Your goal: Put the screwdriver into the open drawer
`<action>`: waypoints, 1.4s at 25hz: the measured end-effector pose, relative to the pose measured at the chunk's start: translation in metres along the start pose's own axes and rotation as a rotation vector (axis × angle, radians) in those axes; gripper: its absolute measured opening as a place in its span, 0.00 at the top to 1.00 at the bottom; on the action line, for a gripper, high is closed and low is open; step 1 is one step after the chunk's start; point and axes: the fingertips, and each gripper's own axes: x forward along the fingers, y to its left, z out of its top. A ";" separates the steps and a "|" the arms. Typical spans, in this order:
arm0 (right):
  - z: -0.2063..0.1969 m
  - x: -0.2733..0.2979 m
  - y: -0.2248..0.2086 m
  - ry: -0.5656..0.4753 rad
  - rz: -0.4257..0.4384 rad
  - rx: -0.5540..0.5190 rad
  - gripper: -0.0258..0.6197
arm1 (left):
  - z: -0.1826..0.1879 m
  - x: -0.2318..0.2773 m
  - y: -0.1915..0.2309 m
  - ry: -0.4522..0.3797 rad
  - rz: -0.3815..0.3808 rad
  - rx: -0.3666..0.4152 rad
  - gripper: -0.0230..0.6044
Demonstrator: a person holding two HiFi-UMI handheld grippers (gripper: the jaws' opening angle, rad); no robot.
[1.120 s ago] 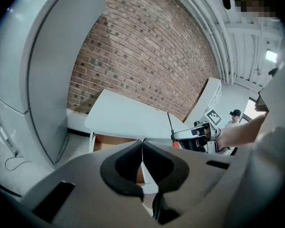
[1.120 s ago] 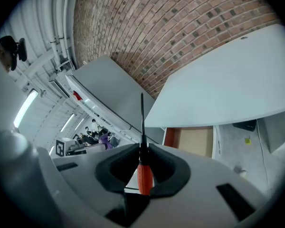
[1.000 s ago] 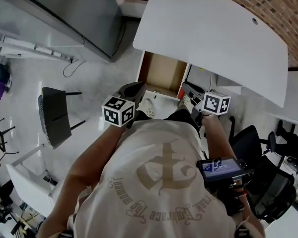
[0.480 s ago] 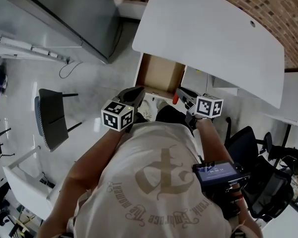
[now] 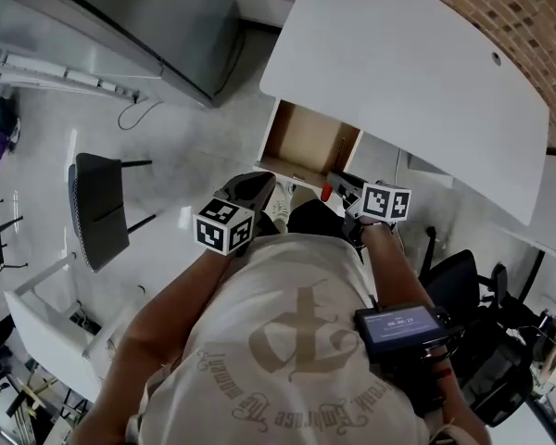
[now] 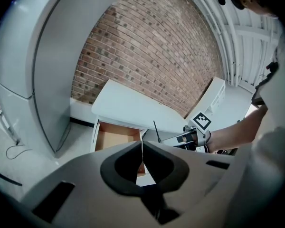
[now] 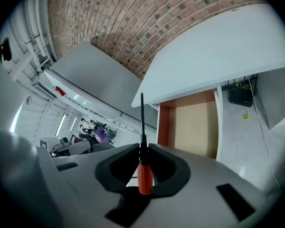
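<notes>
The white desk filled the upper right of the head view. The open drawer stuck out from under its left edge, its brown bottom bare. Just below the drawer's front, the right gripper was clamped on the screwdriver, with the orange handle at the jaws and the black shaft pointing up the frame, just left of the drawer. The left gripper had its jaws pressed together on nothing.

The step looked like the carry to the drawer. Next the right gripper would need to reach over the front wall, lower, and let go.

A grey cabinet stood at upper left and a dark chair at left, both well apart from the drawer. Only the drawer's front wall seemed to stand in the way.
</notes>
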 end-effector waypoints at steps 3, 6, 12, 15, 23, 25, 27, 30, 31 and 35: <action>-0.006 0.012 -0.008 0.037 0.001 0.026 0.85 | -0.005 0.005 0.000 0.016 0.008 -0.009 0.92; -0.007 0.021 -0.017 0.056 -0.007 0.047 0.85 | -0.009 0.012 -0.001 0.031 0.005 -0.021 0.92; -0.012 0.047 -0.033 0.073 -0.034 0.092 0.85 | -0.020 0.027 0.008 0.060 0.012 -0.047 0.92; -0.016 0.061 -0.042 0.085 -0.049 0.101 0.85 | -0.028 0.033 0.013 0.067 0.018 -0.068 0.92; -0.015 0.096 -0.070 0.099 -0.083 0.147 0.85 | -0.057 0.042 0.030 0.091 0.037 -0.136 0.92; -0.016 0.104 -0.077 0.106 -0.093 0.153 0.85 | -0.062 0.045 0.036 0.096 0.042 -0.151 0.92; -0.017 0.111 -0.082 0.114 -0.102 0.154 0.85 | -0.066 0.048 0.042 0.097 0.047 -0.160 0.92; -0.016 0.125 -0.086 0.112 -0.100 0.160 0.85 | -0.068 0.050 0.053 0.096 0.062 -0.164 0.92; -0.015 0.130 -0.088 0.108 -0.100 0.163 0.85 | -0.070 0.051 0.056 0.095 0.067 -0.168 0.93; -0.013 0.138 -0.101 0.111 -0.111 0.171 0.85 | -0.079 0.059 0.062 0.099 0.078 -0.198 0.92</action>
